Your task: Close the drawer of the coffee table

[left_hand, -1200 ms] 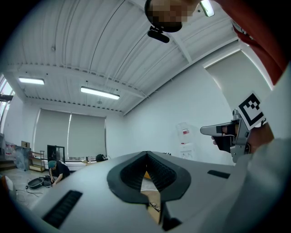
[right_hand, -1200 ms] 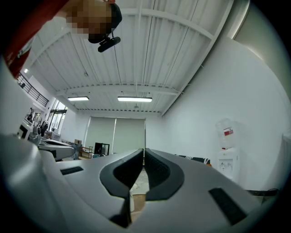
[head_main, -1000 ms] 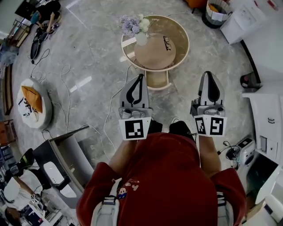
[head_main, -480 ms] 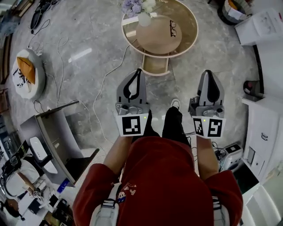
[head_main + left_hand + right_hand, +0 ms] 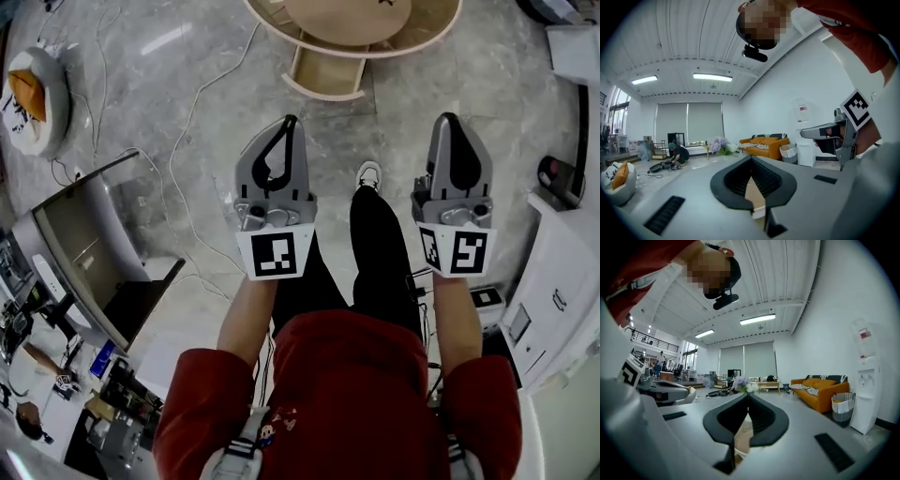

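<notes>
Jaws closed together, empty, on left gripper (image 5: 287,127) and right gripper (image 5: 448,122). Open drawer (image 5: 328,73) of coffee table (image 5: 436,23) lies at 12 o'clock, well apart; long axis 6-to-12; left gripper nearer.

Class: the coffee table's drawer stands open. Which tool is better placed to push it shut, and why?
Probably the left. The left tool, shut and empty, lies nearly in line with the open drawer; the right tool, also shut, sits farther off to its side.
</notes>
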The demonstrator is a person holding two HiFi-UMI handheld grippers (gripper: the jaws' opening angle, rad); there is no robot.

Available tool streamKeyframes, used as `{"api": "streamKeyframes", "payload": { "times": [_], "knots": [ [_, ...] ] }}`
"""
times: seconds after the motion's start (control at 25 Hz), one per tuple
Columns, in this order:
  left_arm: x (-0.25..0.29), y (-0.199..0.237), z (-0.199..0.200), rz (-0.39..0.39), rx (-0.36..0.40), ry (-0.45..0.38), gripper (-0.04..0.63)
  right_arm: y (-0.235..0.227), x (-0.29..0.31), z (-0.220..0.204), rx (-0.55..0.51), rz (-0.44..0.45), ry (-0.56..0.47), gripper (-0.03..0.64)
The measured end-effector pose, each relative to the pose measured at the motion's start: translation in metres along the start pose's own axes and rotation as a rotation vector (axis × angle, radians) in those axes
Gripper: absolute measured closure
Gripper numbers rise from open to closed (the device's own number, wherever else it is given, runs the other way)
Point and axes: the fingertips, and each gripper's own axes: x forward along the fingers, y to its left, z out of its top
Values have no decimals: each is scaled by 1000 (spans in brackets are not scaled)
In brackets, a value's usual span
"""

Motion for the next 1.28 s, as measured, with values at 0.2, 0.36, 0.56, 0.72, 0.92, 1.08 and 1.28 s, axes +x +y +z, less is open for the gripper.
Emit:
{"api": "streamKeyframes", "payload": {
  "times": [0.2, 0.36, 0.56, 0.72, 0.92, 1.08, 1.28],
  "knots": [
    [12, -14, -93, 6, -29, 32, 581, -10, 2, -100, -3, -28, 47, 595],
    [12, -24, -172, -13, -60, 51, 581, -2, 1, -174, -27, -12, 99, 595],
    [9, -40, -260, -6, -49, 73, 581, 9, 1, -257, -29, 28, 121, 595],
    [5, -49, -328, 35, -58, 80, 581, 12, 7, -322, -43, 63, 112, 595],
    [27, -60, -411, 57, -52, 37, 581, 2, 23, -402, -59, 76, 61, 595],
    [36, -66, -477, 67, -39, 9, 581, -3, 36, -462, -67, 81, 6, 595],
    [37, -70, -548, 92, -18, -17, 581, -6, 47, -533, -47, 88, -52, 595]
  ]
}}
